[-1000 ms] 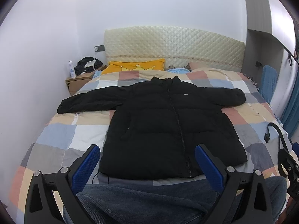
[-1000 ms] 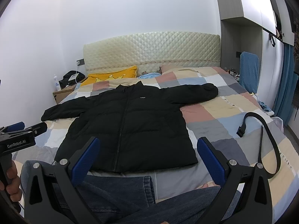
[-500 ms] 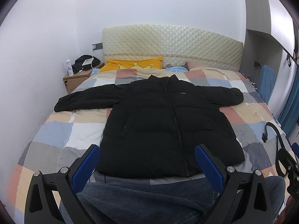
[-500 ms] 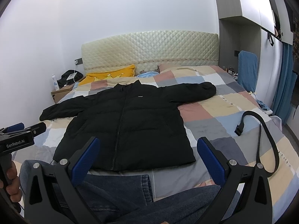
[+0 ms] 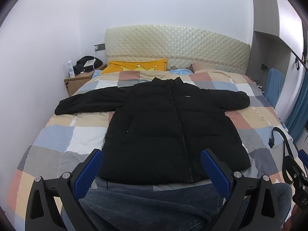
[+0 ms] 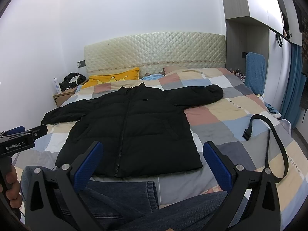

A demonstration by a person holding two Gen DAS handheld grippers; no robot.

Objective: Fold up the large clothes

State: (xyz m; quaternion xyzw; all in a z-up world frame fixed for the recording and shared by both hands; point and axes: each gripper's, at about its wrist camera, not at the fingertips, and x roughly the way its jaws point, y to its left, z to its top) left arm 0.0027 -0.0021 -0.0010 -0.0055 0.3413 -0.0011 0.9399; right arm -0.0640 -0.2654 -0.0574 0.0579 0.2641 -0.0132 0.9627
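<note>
A black puffer jacket (image 5: pixel 163 127) lies flat and zipped on the checked bedspread (image 5: pixel 57 140), sleeves spread to both sides, collar toward the headboard. It also shows in the right wrist view (image 6: pixel 134 127). My left gripper (image 5: pixel 152 163) is open and empty, held above the jacket's hem. My right gripper (image 6: pixel 153 161) is open and empty, above the hem near the jacket's right corner. The left gripper's body (image 6: pixel 19 144) shows at the left edge of the right wrist view.
Blue jeans (image 5: pixel 154 204) lie at the bed's near edge below the hem. A black strap (image 6: pixel 269 134) curls on the bedspread to the right. A yellow pillow (image 5: pixel 134 68) lies by the headboard. A wooden nightstand (image 5: pixel 77 80) stands at the back left, a blue cloth (image 6: pixel 255 69) hangs at the right.
Both views have shifted slightly, so the jacket sits a bit lower and closer in frame. Both grippers stay open and the jacket has not moved.
</note>
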